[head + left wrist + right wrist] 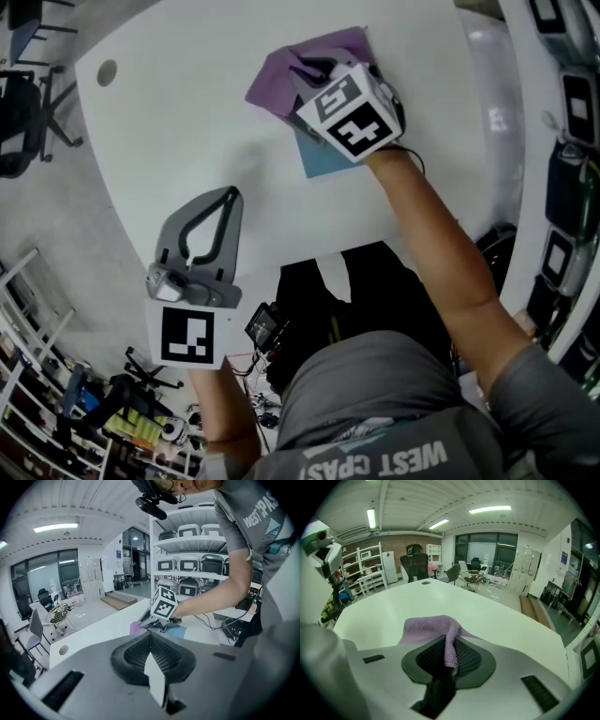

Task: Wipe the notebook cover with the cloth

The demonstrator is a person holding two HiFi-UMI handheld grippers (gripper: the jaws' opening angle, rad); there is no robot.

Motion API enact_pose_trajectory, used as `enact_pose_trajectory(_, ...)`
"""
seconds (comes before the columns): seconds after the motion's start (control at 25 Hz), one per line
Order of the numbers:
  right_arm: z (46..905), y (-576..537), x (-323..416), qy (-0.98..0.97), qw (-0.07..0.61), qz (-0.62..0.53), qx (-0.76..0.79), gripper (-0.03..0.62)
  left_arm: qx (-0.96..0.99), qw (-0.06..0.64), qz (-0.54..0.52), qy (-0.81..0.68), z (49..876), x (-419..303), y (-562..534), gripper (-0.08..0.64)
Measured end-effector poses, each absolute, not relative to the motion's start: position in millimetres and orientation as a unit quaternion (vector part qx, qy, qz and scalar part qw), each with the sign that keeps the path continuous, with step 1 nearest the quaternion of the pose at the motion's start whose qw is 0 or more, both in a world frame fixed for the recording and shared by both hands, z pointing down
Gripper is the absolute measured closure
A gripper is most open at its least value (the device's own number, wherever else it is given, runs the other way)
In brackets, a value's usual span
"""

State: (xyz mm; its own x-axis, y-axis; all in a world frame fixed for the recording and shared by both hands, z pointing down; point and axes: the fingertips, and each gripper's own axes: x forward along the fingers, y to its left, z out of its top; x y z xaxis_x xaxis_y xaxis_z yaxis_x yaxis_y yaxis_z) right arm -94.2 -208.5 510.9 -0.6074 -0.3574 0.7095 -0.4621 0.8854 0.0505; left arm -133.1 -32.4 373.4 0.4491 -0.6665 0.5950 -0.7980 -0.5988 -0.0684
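Notebook (323, 161) half covered by cloth (286, 80), right gripper (322, 73).

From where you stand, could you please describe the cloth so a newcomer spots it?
Across the white table, find the right gripper. The cloth is pinched in its fingers: the only purple, fluffy thing, next to a flat blue notebook.

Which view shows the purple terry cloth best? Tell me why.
The right gripper view: the purple terry cloth lies close and central, pinched by the right gripper. The head view shows it partly hidden behind that gripper; the left gripper view, only a small distant purple scrap.
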Motion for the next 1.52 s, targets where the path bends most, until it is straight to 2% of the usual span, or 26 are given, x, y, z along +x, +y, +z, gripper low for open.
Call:
enact_pose_trajectory(0.4,516,-267,4,-0.852,0.391,0.095,0.336,0.515,0.850,0.107,0.294,-0.424,371,-125,-36,0.558)
enact_pose_trajectory(0.88,513,-245,-22,-0.877,0.365,0.099,0.297,0.515,0.853,0.106,0.295,-0.417,366,-106,-50,0.558)
enact_pose_trajectory(1.52,498,-215,137,-0.826,0.371,0.148,0.397,0.515,0.866,0.048,0.297,-0.398,309,-87,-52,0.558)
